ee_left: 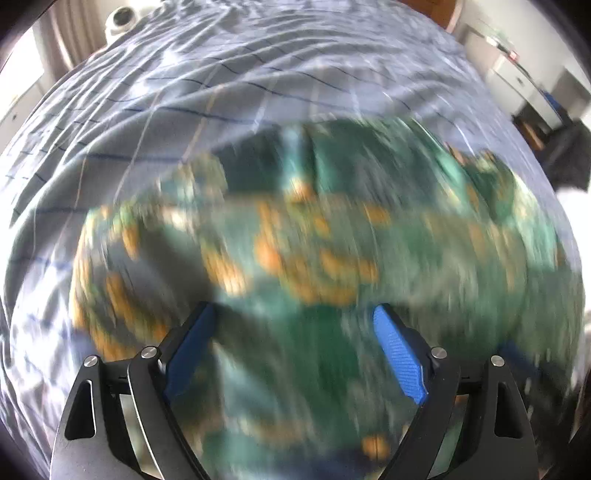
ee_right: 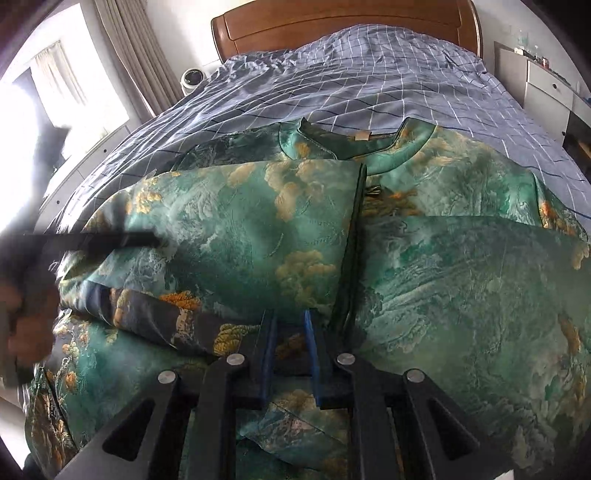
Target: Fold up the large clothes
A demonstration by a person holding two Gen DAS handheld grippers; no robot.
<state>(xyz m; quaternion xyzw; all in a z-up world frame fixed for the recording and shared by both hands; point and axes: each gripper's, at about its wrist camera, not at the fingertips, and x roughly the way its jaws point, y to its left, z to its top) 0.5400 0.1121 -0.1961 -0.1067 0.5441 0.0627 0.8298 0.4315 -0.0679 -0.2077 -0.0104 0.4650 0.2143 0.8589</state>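
A green garment point(ee_right: 258, 229) with an orange and gold landscape print lies spread on the checked blue bedcover point(ee_right: 332, 81), collar point(ee_right: 354, 147) toward the headboard. Its left panel is folded over to the middle seam. My right gripper point(ee_right: 289, 347) sits at the near hem, shut on a fold of the garment's fabric. In the blurred left wrist view my left gripper point(ee_left: 295, 332) hangs open above the garment point(ee_left: 332, 240), nothing between its blue pads point(ee_left: 397, 350). In the right wrist view it shows as a dark blurred finger point(ee_right: 110, 239) over the left sleeve, held by a hand point(ee_right: 26, 328).
A wooden headboard point(ee_right: 332, 26) stands at the far end of the bed. A white round device point(ee_right: 192, 79) sits beside the bed's far left corner, next to curtains point(ee_right: 136, 55). White drawers point(ee_right: 546, 88) stand to the right.
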